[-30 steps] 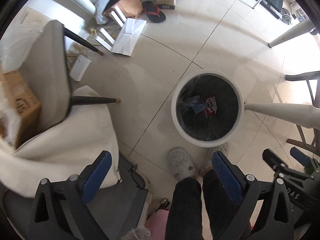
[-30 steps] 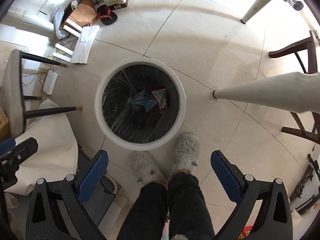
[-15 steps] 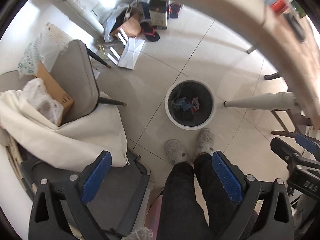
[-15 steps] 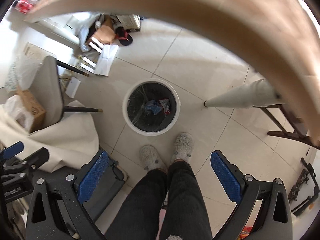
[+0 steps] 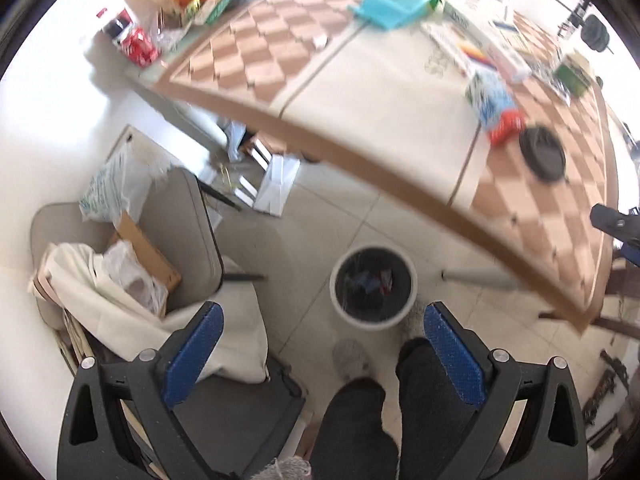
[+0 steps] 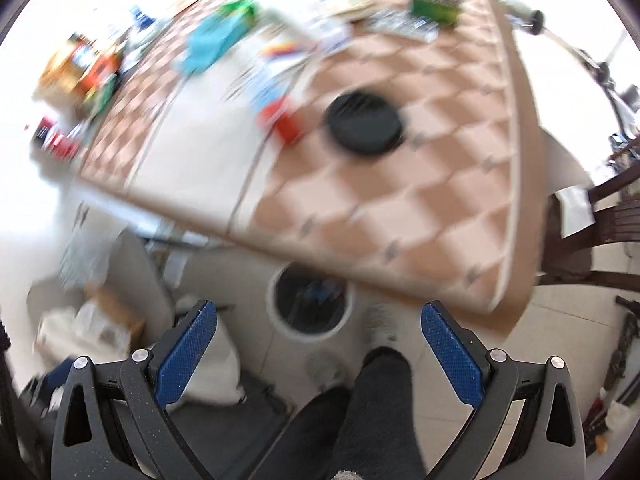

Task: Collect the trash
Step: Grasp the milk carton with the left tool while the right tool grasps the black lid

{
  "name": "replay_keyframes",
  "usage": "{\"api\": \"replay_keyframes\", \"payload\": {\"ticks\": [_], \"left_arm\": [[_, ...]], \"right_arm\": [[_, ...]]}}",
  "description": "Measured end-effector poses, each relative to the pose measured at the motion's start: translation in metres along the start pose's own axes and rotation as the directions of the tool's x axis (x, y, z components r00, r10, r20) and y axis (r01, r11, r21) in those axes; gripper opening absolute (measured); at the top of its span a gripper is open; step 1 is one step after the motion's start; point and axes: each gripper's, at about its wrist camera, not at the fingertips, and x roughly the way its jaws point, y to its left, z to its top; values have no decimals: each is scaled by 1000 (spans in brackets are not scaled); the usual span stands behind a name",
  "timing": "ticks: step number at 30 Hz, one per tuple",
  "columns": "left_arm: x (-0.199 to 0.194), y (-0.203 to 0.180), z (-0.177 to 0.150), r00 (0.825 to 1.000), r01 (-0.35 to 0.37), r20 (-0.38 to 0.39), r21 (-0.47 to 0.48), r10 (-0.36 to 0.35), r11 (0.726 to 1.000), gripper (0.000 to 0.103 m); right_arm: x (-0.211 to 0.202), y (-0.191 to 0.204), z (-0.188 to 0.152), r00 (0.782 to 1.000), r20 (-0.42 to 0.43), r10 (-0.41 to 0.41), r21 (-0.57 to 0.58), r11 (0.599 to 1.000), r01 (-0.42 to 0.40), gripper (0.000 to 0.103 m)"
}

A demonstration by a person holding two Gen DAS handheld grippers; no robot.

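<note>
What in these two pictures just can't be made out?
- Trash in the bin: left view, too small and dark to name.
- Bin's far rim: right view, hidden by the table edge.
- Packets on the table: right view, smeared by motion blur.
- Black disc: blurred, unidentifiable.

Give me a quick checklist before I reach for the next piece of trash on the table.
1. Left gripper empty, jaws apart: ok.
2. Right gripper empty, jaws apart: ok.
3. Trash bin on the floor by the table edge, open, with room left: ok.
4. Trash within view on the checkered table: ok, a blue and red wrapper lies beside the black round lid.
5. Sharp view for aiming: not ok, the right wrist picture is blurred.
</note>
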Motion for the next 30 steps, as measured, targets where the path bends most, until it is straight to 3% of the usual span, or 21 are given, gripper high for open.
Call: {"api": "replay_keyframes", "payload": {"ticks": [5,7,13,16,17,24,27,29,30], "left_arm": [[3,-20,48,999,-9,-33,-63,7,998,103],[5,-32,64,999,-14,-54,-80,9,997,103],[25,-72,113,994,-41,-107,-121,28,992,102],[34,-93,138,992,14,-121,-143,-31,990,102],[38,-101,146,991,31,-128,-146,-50,989,102],[82,-156,187,971,116,-200,-97,-133,989,101],[99,-170,190,962,113,-242,-59,-124,992,75],[104,-174,189,958,115,-259,-46,-123,992,37],[104,-174,187,958,111,-262,-39,-117,993,30]], "right_arm": [[60,-7,74,995,-34,-98,-65,993,96,103],[87,-8,95,992,-76,-102,-86,992,95,103],[136,2,123,986,-102,-133,-192,975,111,103],[141,-5,131,987,-78,-138,-227,967,117,97],[139,-8,133,989,-65,-135,-235,965,117,90],[127,-81,158,989,-92,-115,-145,984,101,88],[123,-105,163,988,-96,-120,-113,988,109,88],[118,-116,165,989,-93,-116,-98,989,107,88],[115,-121,165,989,-85,-119,-89,990,111,88]]}}
